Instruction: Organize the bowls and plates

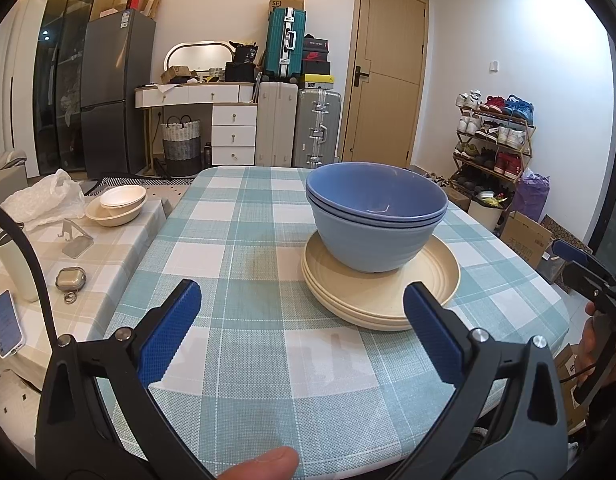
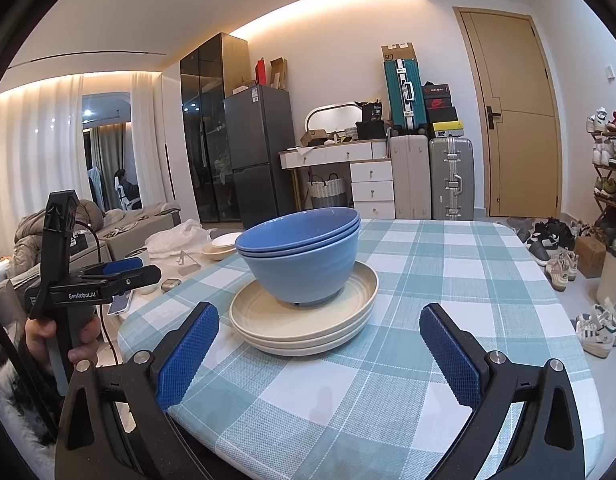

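Two nested blue bowls (image 1: 375, 216) on cream plates (image 1: 381, 292); phone (image 1: 6, 324) only leftward.

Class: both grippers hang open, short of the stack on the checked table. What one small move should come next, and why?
Probably ease the right gripper forward and up to the blue bowls' rim. The bowls sit nested on the cream plates, so they must lift off before either pile can be sorted. Both grippers are open and hold nothing; the left gripper also waits short of the stack.

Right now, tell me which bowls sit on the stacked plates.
The blue bowls, nested on the cream plates mid-table; the cream bowls sit on the side table to the left.
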`<state>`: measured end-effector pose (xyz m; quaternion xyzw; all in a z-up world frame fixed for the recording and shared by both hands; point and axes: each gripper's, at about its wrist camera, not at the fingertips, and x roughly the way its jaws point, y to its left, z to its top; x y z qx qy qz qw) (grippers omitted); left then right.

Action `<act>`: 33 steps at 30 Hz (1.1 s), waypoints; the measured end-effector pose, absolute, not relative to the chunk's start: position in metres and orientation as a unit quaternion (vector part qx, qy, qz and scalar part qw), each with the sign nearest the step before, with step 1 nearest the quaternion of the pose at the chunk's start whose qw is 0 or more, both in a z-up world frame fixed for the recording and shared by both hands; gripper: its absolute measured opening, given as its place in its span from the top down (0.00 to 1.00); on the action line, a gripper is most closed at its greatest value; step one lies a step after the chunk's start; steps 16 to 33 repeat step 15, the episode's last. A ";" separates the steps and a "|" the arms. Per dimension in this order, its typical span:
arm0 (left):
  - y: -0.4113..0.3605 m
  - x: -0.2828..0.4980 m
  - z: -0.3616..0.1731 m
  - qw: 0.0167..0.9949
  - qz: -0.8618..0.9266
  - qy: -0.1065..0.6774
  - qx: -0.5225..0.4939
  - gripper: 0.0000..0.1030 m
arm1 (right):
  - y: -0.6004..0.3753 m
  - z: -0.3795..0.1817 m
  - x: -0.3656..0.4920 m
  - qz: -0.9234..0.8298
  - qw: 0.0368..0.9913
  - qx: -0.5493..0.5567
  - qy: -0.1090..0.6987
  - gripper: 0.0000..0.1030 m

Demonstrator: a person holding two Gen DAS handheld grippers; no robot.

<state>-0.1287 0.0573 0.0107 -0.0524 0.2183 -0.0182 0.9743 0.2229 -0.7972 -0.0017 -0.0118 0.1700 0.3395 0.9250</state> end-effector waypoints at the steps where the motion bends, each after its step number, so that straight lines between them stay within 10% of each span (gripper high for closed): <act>1: 0.057 -0.129 0.011 0.974 -0.018 0.218 -0.052 0.02 | -0.798 -0.002 0.222 0.339 0.925 -0.011 0.169 0.00; 33: 0.058 -0.127 0.010 0.974 -0.020 0.219 -0.053 0.02 | -0.797 -0.002 0.223 0.341 0.925 -0.011 0.170 0.00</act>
